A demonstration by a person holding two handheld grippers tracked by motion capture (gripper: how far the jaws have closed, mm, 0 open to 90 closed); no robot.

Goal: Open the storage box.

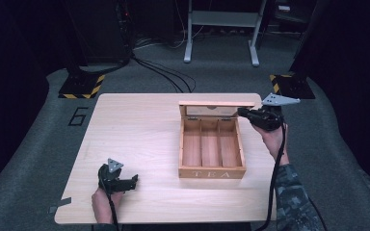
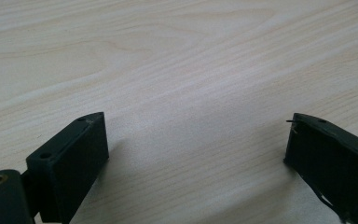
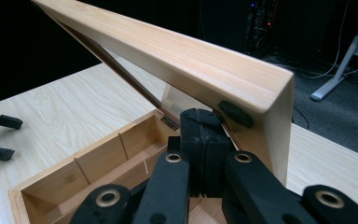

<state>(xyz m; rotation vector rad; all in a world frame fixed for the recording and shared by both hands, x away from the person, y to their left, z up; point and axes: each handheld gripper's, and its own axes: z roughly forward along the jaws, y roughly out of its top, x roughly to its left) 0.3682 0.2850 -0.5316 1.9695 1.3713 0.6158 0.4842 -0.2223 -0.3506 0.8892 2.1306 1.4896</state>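
**Tea box open, right tool at lid corner**

Wooden box (image 1: 211,149) marked "TEA" sits on the table (image 1: 135,139), right of centre, front face toward the person. Three long compartments inside, divided by thin wooden slats; all look bare. Lid (image 1: 216,104) is raised on its rear hinges and stands open above the back wall.

Right tool (image 1: 243,112) is at the lid's right-hand corner. In the right gripper view its jaws are pressed together just under the lid's edge (image 3: 200,65), beside a small dark bumper pad (image 3: 236,114); cannot tell if they pinch any part of the lid.

Left tool (image 1: 134,182) rests near the front-left of the table, well apart from the box, jaws spread wide with bare table between them.
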